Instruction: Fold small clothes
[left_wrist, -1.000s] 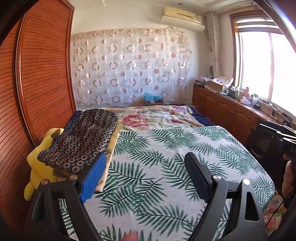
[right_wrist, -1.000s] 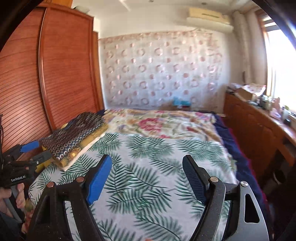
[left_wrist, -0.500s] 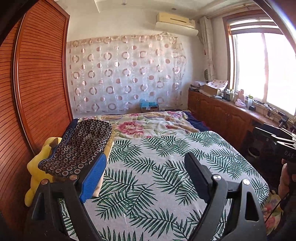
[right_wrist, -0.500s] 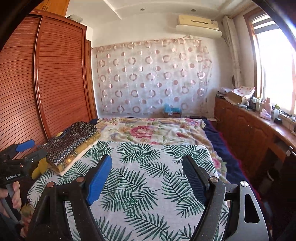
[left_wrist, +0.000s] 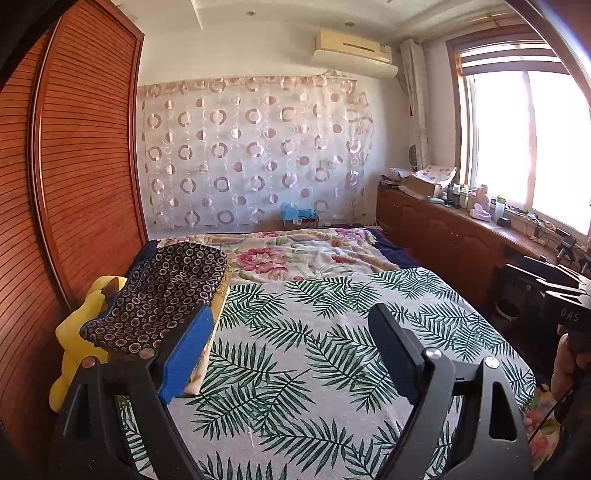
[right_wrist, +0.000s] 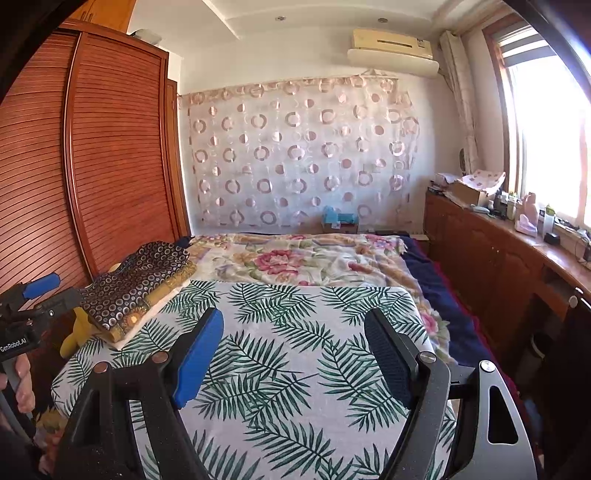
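1. On the bed (right_wrist: 436, 295), the biggest thing in view, a palm-leaf sheet (right_wrist: 295, 332) covers the near half and a floral blanket (right_wrist: 295, 258) the far half. No loose garment lies on the sheet in front of either camera.
2. At about 9 o'clock in both views, at the bed's left edge by the wooden wardrobe (right_wrist: 110, 147), stands a pile of folded cloth (right_wrist: 147, 306). Its top piece is a dark cloth with small rings (left_wrist: 162, 295), lying flat and neatly folded over yellow and white layers. I judge this to be the task's clothes, already folded and stacked.
3. A yellow soft toy (left_wrist: 74, 339) lies just beside the pile, on its wardrobe side.
4. The right gripper (right_wrist: 295, 354) hangs over the sheet with its jaws spread wide, and nothing is between them.
5. The left gripper (left_wrist: 291, 347) does the same; its jaws are wide apart and empty. The blue pad only overlaps the pile in the picture; I cannot tell any touch.
6. My judgement: the folding looks finished, or a new piece must first be brought, since no unfolded cloth is visible.
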